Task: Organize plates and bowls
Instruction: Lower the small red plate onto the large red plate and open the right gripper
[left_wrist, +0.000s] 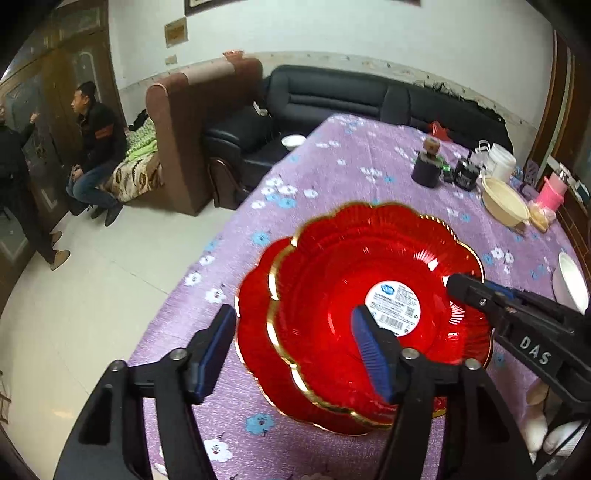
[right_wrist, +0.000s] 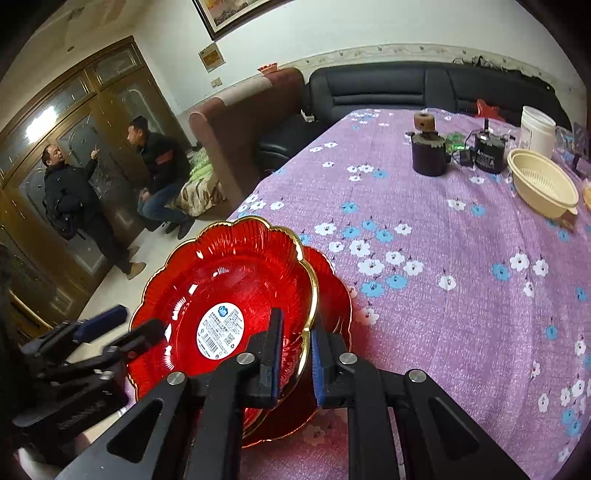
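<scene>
Two red scalloped plates stacked near table edge; R gripper (right_wrist: 297, 360) pinching upper one, L gripper (left_wrist: 295, 350) open.
Upper red plate (right_wrist: 221, 291) w/ white sticker sits tilted on lower red plate (right_wrist: 334, 295), both on purple floral tablecloth (right_wrist: 443, 295). Right wrist view only: R jaws nearly closed on upper plate's gold rim, one pad inside, one outside. Left wrist view only: L jaws wide apart, one pad over plate's inside, other off its rim, not pressing; also white bowl (left_wrist: 570, 284) right of plates. Both views: beige colander (right_wrist: 543, 184), dark jar (right_wrist: 428, 155), white tub (right_wrist: 537, 127) beyond plates at far side. Black sofa (right_wrist: 406, 88) behind table; two people (right_wrist: 110, 184) by wooden door. L gripper blurred in right view.
</scene>
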